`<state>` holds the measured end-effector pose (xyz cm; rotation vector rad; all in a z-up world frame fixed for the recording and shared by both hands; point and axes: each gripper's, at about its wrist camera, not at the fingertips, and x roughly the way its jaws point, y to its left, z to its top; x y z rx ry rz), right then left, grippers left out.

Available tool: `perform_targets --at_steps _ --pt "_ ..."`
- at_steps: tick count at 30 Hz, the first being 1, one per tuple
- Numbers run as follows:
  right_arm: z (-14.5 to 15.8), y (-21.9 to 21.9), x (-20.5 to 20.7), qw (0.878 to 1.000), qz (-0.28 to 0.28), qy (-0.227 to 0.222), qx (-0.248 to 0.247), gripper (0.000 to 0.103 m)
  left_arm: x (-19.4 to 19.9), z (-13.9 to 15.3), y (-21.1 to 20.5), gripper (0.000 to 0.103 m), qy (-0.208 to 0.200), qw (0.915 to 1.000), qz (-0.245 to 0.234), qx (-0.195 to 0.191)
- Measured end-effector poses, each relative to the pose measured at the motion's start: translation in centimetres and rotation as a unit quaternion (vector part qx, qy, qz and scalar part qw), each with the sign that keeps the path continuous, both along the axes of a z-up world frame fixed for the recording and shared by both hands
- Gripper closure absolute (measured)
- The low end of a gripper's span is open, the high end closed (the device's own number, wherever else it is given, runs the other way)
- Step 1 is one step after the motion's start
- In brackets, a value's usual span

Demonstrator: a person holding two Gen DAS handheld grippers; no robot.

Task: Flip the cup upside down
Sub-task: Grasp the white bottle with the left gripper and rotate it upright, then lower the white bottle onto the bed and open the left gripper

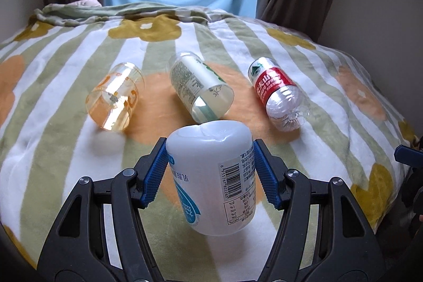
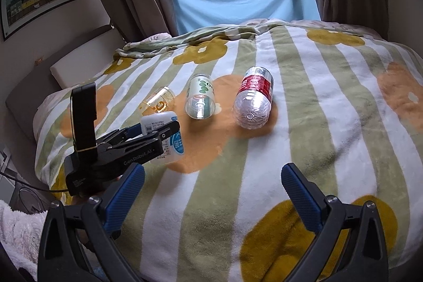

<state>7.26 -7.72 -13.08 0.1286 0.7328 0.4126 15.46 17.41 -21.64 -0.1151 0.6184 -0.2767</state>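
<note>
The left gripper pinches the white cup between its blue pads, one on each side wall, and holds it above the bed, closed base up and tilted slightly. Judging by that pose, the flip itself looks nearly done; the next move calls for lowering the cup squarely, mouth down, onto the soft blanket and letting go without tipping it. The right gripper hangs spread wide, holding nothing, to the cup's right. Beyond the cup three others lie on their sides: an orange cup at the left, a green-label cup straight ahead, and a red-label cup to the right.
</note>
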Motion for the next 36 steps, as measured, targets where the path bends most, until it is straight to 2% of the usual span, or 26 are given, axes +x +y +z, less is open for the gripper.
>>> perform_targets --at_steps 8,12,21,26,27,28,29,30,32,36 --pt "-0.4 -0.6 0.2 1.000 0.002 0.006 0.020 0.000 -0.6 -0.2 0.0 0.042 0.034 0.9989 -0.021 0.025" --pt "-0.5 -0.1 0.1 1.000 0.003 0.004 0.006 0.000 -1.0 0.1 0.2 0.042 0.060 0.9975 -0.027 0.026" --pt "-0.5 -0.1 -0.1 1.000 0.002 0.005 0.002 0.000 -1.4 0.8 -0.6 0.042 0.123 0.9896 -0.052 0.054" --pt "-0.4 -0.3 -0.3 1.000 -0.001 0.008 0.005 0.000 -1.6 0.9 -1.4 0.042 0.118 0.9883 -0.051 0.082" --pt "-0.4 -0.3 -0.4 1.000 -0.001 0.007 0.005 0.000 -1.6 0.9 -1.5 0.040 0.116 0.9880 -0.052 0.088" --pt "-0.4 -0.3 -0.4 1.000 -0.001 0.007 0.004 0.000 -1.6 0.9 -1.7 0.031 0.115 0.9874 -0.050 0.096" --pt "-0.4 -0.3 -0.3 1.000 -0.001 0.007 0.004 0.000 -1.6 0.9 -1.9 0.011 0.114 0.9869 -0.045 0.105" --pt "-0.4 -0.3 -0.3 1.000 -0.001 0.007 0.004 0.000 -1.6 0.9 -2.0 0.002 0.110 0.9867 -0.041 0.112" --pt "-0.4 -0.3 -0.3 1.000 0.001 0.007 0.009 0.000 -1.9 1.1 -2.0 0.000 0.101 0.9876 -0.043 0.112" --pt "-0.4 -0.4 -0.3 1.000 0.001 0.007 0.011 0.000 -1.9 1.0 -1.7 0.000 0.108 0.9876 -0.043 0.106"
